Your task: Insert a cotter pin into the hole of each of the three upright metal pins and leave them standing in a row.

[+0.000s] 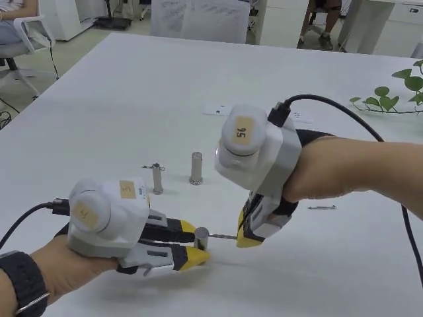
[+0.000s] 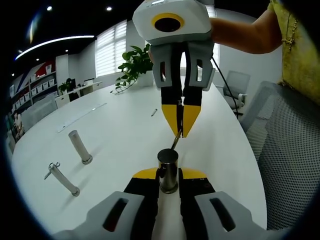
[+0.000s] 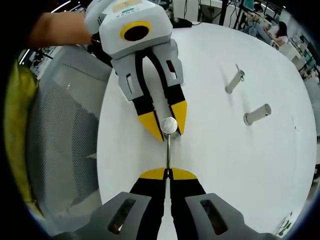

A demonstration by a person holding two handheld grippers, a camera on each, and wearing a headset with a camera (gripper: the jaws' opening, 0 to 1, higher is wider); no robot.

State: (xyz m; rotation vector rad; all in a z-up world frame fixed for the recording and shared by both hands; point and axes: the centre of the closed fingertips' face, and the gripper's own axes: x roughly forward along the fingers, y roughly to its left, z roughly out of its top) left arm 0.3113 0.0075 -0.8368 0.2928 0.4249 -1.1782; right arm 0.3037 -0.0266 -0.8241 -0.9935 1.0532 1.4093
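Observation:
My left gripper is shut on a short upright metal pin near the table's front edge. My right gripper is shut on a thin cotter pin whose tip points at that pin's side and reaches it. Farther back stand two more metal pins. The left one has a cotter pin through its top. The right one is bare.
A spare cotter pin lies on the white table to the right of my right hand. A leafy plant sprig rests at the far right edge. A white label strip lies beyond the pins.

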